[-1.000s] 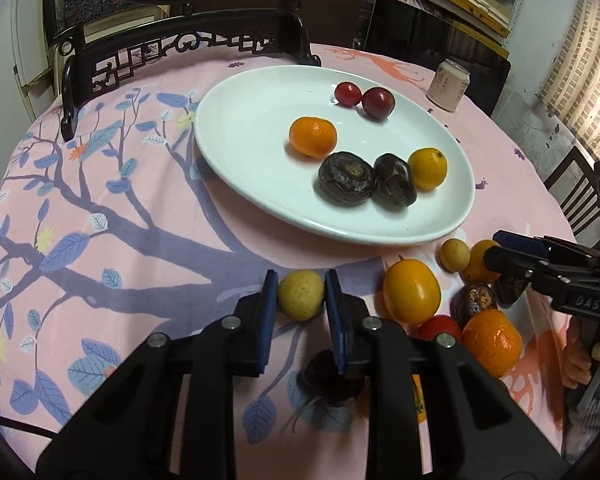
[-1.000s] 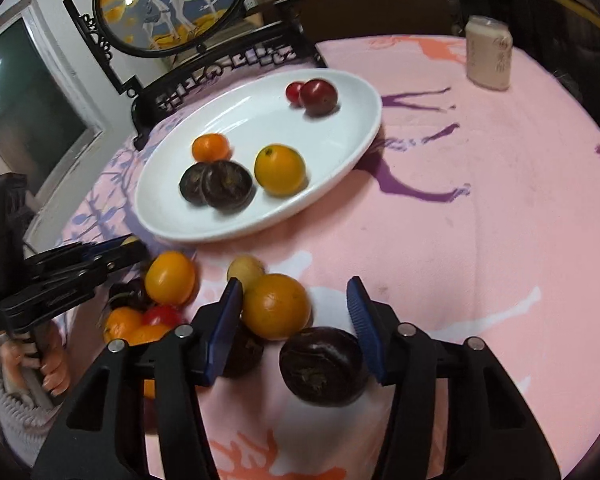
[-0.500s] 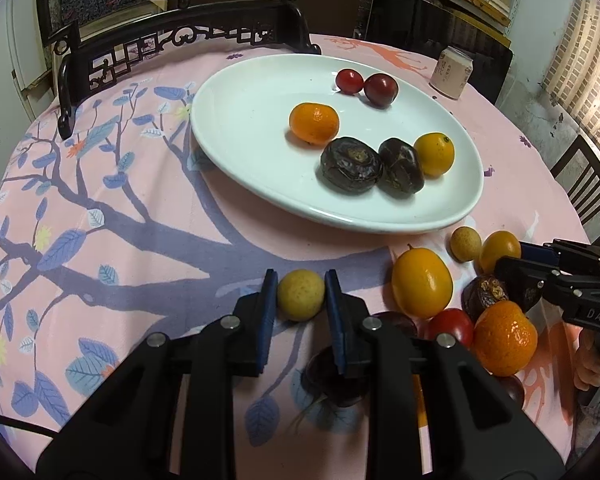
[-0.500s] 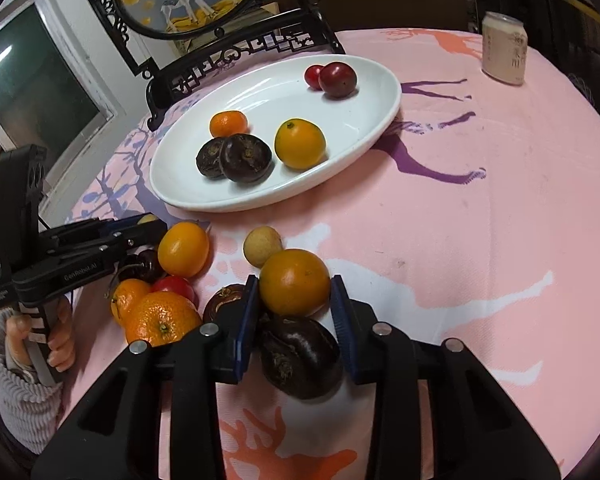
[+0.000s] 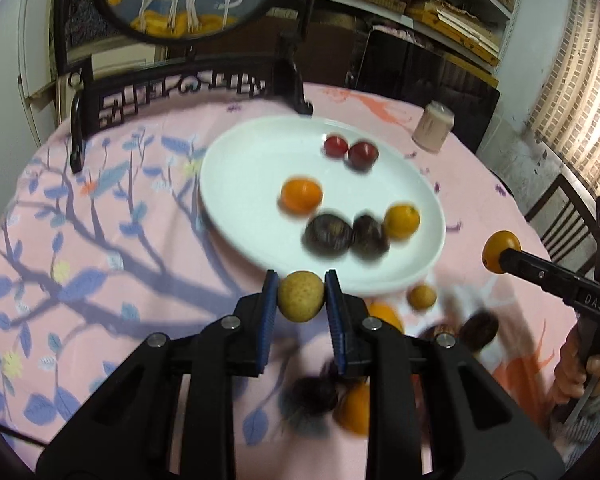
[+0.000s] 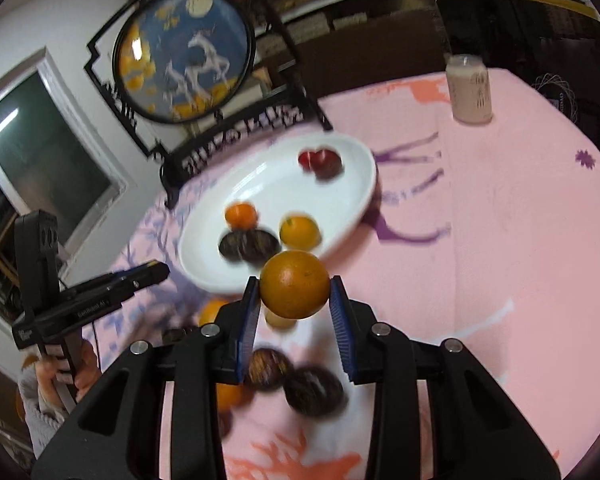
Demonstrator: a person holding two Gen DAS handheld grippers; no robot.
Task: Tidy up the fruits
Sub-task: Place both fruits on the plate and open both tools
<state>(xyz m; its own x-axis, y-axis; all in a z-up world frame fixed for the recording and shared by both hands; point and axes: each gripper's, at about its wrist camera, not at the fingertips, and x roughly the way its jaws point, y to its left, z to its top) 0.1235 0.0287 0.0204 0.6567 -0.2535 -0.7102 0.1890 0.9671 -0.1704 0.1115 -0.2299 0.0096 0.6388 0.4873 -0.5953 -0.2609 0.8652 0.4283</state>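
While the left wrist view is smearing with motion, the left gripper (image 5: 301,297) is clamping a small yellow-green fruit (image 5: 301,296) between its blue pads, clear of the pink tablecloth (image 5: 100,248) and just short of the white plate (image 5: 240,184). Loose fruit (image 5: 352,404) is lying below the fingers, probably dark ones and oranges, too blurred to sort. At far right the right gripper (image 5: 504,258) is showing with its orange.

Right wrist view: the right gripper, jaws having just closed in, is pinching an orange (image 6: 295,284) at its widest girth, off the cloth, plate beyond it.

Risks: round skins on narrow pads, so either fruit could be rolling out on a jerk; a high release could be knocking plate fruit over the low rim.
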